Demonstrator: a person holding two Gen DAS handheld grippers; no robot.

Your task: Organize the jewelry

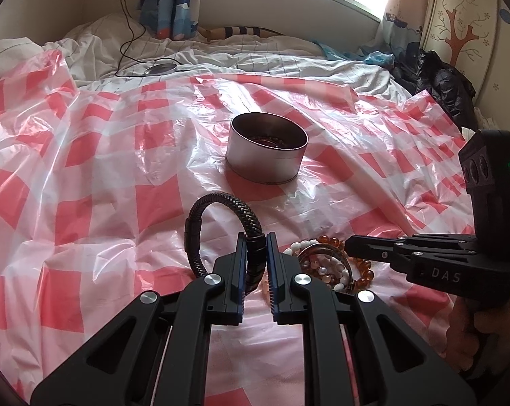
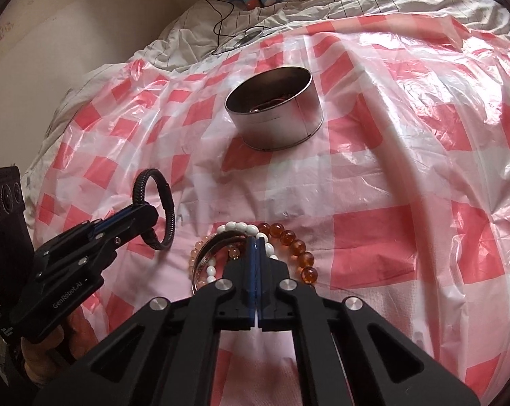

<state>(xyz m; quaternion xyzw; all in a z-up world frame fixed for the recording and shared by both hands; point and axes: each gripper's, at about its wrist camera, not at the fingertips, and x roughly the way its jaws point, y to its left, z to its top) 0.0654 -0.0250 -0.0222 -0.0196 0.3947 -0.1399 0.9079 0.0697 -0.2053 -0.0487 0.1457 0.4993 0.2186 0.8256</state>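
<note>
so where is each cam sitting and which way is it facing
Left wrist: rides the left gripper, looking forward and down along its fingers clamped on the black braided bracelet, toward the round metal tin; the right gripper and a hand show at right.
Right wrist: rides the right gripper, shut at the white bead bracelet in the pile; the left gripper shows at left.
Shared: tin, both bracelets, amber bead bracelet, checked plastic sheet.

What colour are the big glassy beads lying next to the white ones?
Amber orange, translucent. The amber bead bracelet shows best in the right wrist view.
</note>
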